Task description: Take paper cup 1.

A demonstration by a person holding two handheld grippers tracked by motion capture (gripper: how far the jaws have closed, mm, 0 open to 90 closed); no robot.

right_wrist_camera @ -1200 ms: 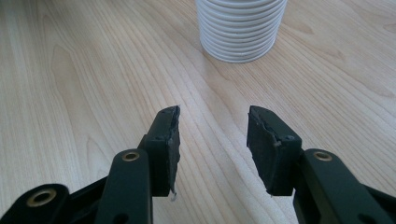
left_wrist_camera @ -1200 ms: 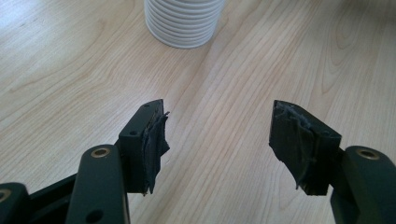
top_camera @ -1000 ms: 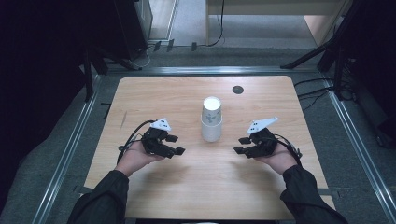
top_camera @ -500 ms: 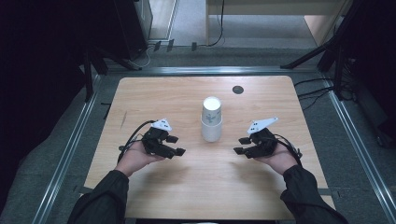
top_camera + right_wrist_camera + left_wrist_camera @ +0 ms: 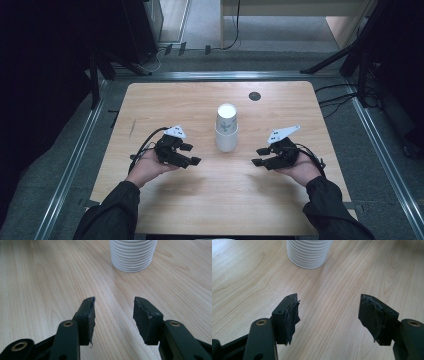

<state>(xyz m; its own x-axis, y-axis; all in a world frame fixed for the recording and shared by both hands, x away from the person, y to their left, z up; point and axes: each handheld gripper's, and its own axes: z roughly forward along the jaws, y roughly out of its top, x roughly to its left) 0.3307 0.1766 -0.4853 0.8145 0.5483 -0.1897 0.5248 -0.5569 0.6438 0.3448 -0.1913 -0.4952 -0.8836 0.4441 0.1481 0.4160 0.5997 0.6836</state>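
1. Left gripper (image 5: pixel 192 154) — held in my left hand (image 5: pixel 146 169), low over the light wooden table (image 5: pixel 165 100), pointing toward the middle. Its jaws have just been opening; they stand apart with bare wood between the taped black pads (image 5: pixel 292 315). Released, nothing grasped.
2. Right gripper (image 5: pixel 260 156) — held in my right hand (image 5: pixel 302 170), mirroring the left from the other side. Its jaws stand parted in the right gripper view, with wood grain showing between them. Released as well, nothing grasped.
3. Stack of white ribbed paper cups (image 5: pixel 226 128) — upright near the table's centre, mouths down, with a small green mark on the side. It stands between the two grippers and slightly farther from me, clear of both. The left gripper view shows its ringed base (image 5: pixel 308 253) ahead of the jaws; the right gripper view shows the same (image 5: pixel 132 255).
4. Small dark round disc (image 5: pixel 255 96) — set in the tabletop beyond the stack, toward the far edge.
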